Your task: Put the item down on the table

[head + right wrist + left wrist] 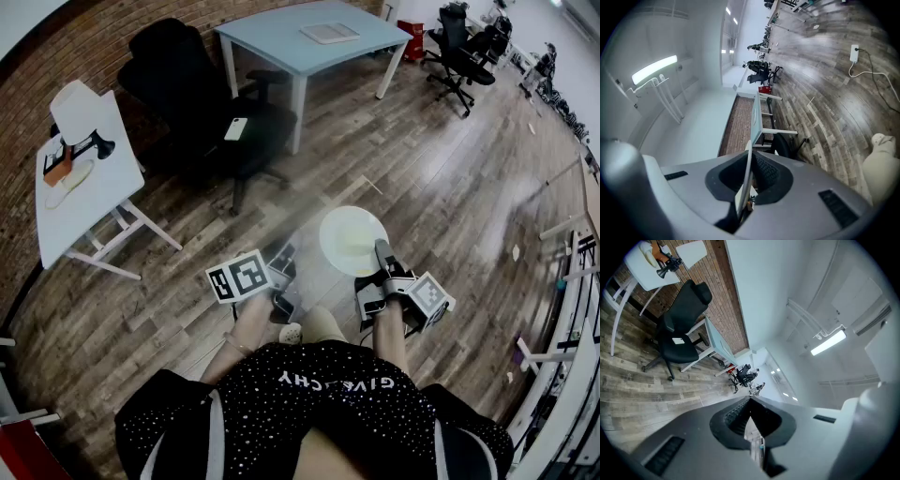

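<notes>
A round white plate hangs above the wooden floor in front of the person, who is standing. My right gripper is shut on the plate's near right rim. In the right gripper view the plate shows edge-on as a thin white blade between the jaws of the right gripper. My left gripper is beside the plate's left edge, apart from it. In the left gripper view the left gripper has its jaws closed to a narrow slit with nothing in them. A light blue table stands ahead. A white table stands to the left.
A black office chair with a phone on its seat stands between the two tables. The white table carries a lamp and small items. More black chairs stand far right. White frames line the right side. A charger and cable lie on the floor.
</notes>
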Motion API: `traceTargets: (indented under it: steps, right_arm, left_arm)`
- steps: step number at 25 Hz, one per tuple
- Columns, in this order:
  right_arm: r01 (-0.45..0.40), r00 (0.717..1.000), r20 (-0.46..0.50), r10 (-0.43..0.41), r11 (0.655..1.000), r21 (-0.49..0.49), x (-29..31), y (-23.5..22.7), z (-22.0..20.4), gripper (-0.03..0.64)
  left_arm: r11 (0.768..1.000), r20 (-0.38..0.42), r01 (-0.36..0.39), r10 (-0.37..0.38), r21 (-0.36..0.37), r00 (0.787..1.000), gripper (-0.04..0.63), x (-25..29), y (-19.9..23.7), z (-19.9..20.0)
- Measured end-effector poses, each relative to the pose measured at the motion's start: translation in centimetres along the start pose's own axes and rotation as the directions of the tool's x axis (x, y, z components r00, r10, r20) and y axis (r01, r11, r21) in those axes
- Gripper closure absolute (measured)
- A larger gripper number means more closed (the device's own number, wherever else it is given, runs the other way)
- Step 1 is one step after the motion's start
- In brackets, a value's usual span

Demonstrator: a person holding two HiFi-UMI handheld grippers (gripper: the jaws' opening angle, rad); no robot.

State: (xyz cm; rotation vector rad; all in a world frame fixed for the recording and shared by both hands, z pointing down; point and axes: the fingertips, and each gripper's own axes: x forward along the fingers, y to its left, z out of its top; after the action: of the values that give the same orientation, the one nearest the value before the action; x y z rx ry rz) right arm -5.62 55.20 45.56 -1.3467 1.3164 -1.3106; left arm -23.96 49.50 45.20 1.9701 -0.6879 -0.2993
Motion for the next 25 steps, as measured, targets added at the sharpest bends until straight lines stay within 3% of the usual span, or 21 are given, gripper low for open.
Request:
traceTargets:
  steps: [7,13,25]
  right_arm:
    - [-0.005,1.0,0.003,0.005,1.0,-0.001,2.3,-0.1,0.8,0.59]
    - [-0.009,1.0,-0.01,0.009,1.0,-0.01,6.8,-0.6,4.0,0.589]
    - [-0.064,0.998,-0.029,0.063,0.998,-0.013,19.4,3.2,12.8,0.589]
  left_arm:
    - [1.0,-0.014,-0.007,0.007,0.0,1.0,0.584,2.1,1.3,0.5]
    - [1.0,-0.016,-0.013,0.013,-0.013,1.0,0.584,6.9,2.8,1.5]
    - [0.998,-0.029,-0.005,0.007,0.058,1.0,0.584,21.1,2.0,9.5]
